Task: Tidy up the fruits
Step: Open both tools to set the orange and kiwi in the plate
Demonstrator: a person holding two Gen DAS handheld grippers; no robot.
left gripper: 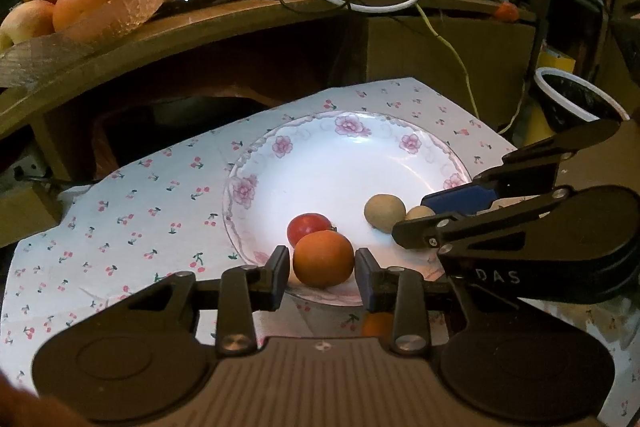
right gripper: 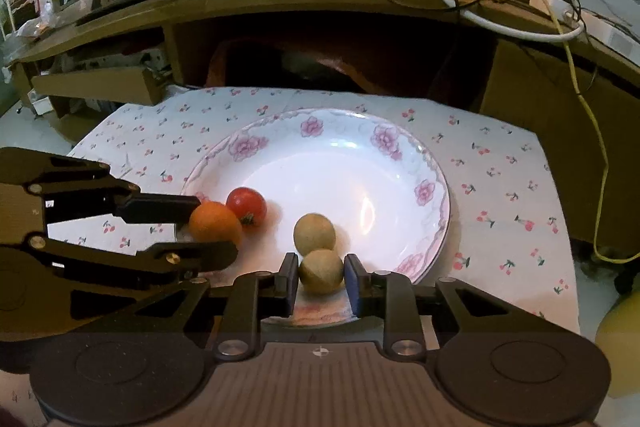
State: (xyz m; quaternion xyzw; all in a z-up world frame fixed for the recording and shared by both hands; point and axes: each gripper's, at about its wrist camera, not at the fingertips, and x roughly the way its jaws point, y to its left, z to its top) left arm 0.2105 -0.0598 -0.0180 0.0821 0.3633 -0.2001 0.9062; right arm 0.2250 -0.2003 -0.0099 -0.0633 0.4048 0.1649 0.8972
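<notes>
My left gripper (left gripper: pixel 322 263) clasps the orange fruit (left gripper: pixel 323 258) at the plate's (left gripper: pixel 320 163) near rim; my right gripper (right gripper: pixel 321 277) clamps a tan fruit (right gripper: pixel 321 270) there too.

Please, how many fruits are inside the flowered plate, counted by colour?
Orange: 1, the orange fruit between the jaws of the left gripper
Red: 1, the red fruit
Greenish-tan: 2, the far one and the near one between the jaws of the right gripper
Total: 4 on the plate
</notes>
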